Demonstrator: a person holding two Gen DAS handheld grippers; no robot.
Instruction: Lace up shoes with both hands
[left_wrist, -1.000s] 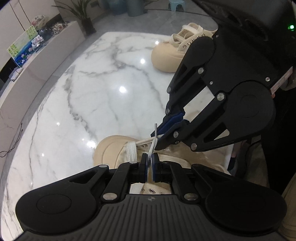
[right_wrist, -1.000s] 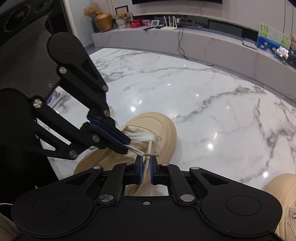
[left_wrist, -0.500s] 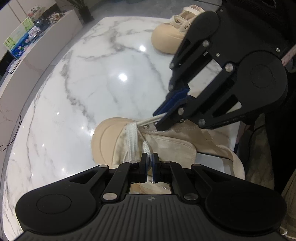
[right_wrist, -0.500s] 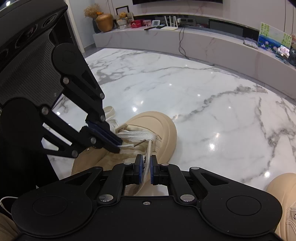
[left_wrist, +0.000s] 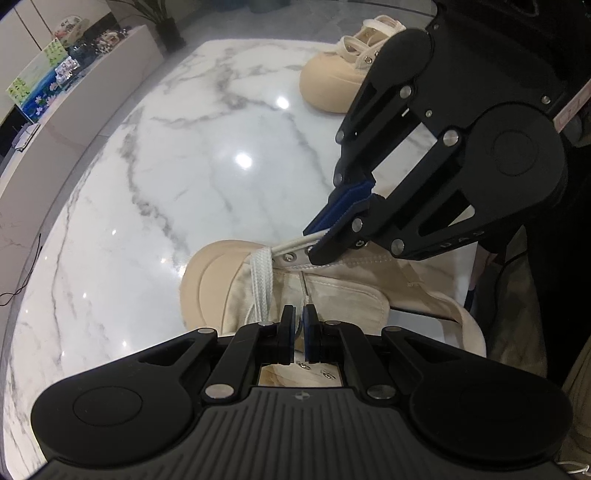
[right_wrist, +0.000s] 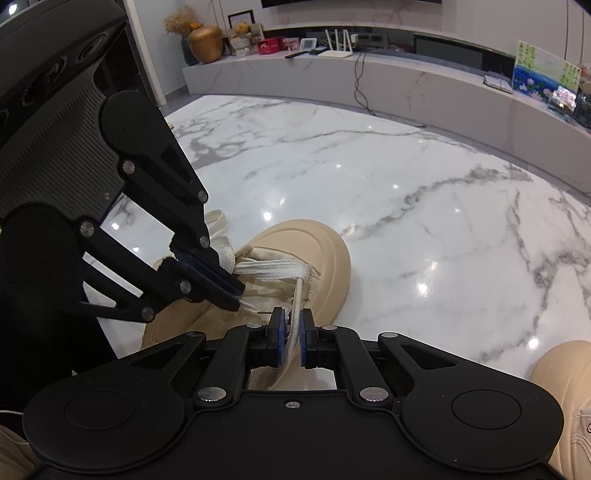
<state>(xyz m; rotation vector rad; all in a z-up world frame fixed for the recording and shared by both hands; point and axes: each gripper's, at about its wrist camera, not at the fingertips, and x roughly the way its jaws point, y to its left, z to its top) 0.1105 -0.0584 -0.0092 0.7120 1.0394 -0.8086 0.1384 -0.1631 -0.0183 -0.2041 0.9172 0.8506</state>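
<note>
A beige high-top shoe (left_wrist: 214, 280) (right_wrist: 321, 258) stands on the white marble table (left_wrist: 184, 166), its toe pointing away from me. A flat white lace (left_wrist: 262, 280) (right_wrist: 273, 267) crosses the lowest eyelets. My left gripper (left_wrist: 299, 314) is shut on one thin lace end just above the tongue. In the right wrist view the left gripper (right_wrist: 236, 293) comes in from the left, and a short lace tip pokes out of it. My right gripper (right_wrist: 291, 319) is shut on the other strand, which runs up from the toe-side eyelet. From the left wrist view the right gripper (left_wrist: 313, 244) sits over the eyelet row.
A second beige shoe (left_wrist: 332, 85) (right_wrist: 565, 387) stands further off on the table. A low marble shelf (right_wrist: 406, 88) with a router, a picture and ornaments curves around the table's far side. The table's near edge lies right under the shoe's heel, by a person's trousers (left_wrist: 517, 314).
The tips of the two grippers have drawn slightly apart, and the lace end between them looks shorter. More of the shoe's tongue shows in the left wrist view. Both grips have held.
</note>
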